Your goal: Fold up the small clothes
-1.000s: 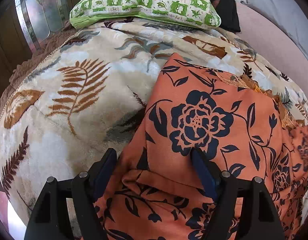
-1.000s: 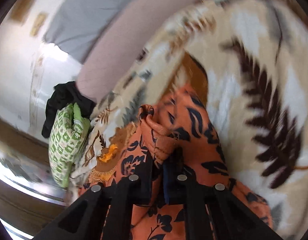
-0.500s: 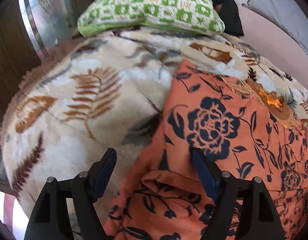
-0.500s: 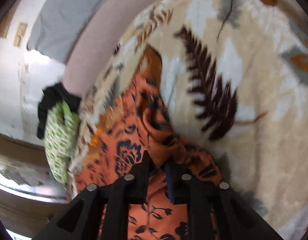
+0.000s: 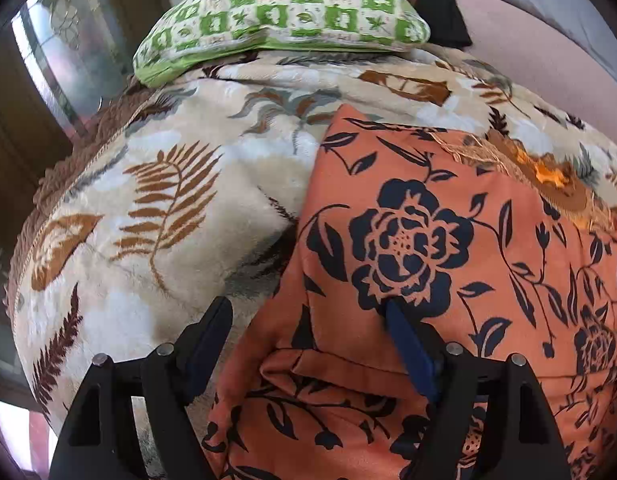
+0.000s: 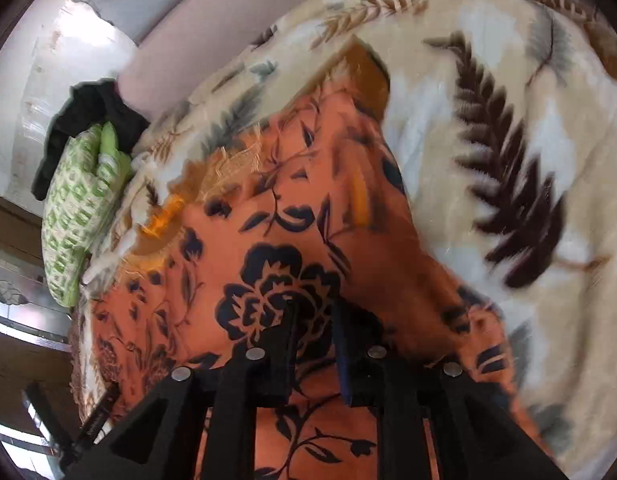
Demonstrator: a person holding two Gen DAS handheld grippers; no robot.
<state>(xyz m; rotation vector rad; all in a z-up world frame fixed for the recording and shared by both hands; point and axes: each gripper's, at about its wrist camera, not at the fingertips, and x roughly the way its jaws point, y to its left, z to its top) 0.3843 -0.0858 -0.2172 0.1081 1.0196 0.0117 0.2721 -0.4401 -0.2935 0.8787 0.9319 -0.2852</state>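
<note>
The orange garment with dark flowers lies on the leaf-print blanket, filling the left wrist view from 3 to 6 o'clock, one layer already turned over so a folded edge runs across near the bottom. The step in hand looks like laying this fold flat; to do it well, I would keep the top layer taut, line its edges up with the layer under it, and let go only once the cloth rests without a bulge.

The left gripper is spread wide, one finger over the blanket, the other against the cloth, gripping nothing. The right gripper has a narrow gap; whether cloth is pinched in it I cannot tell. A green pillow sits at 12 o'clock
</note>
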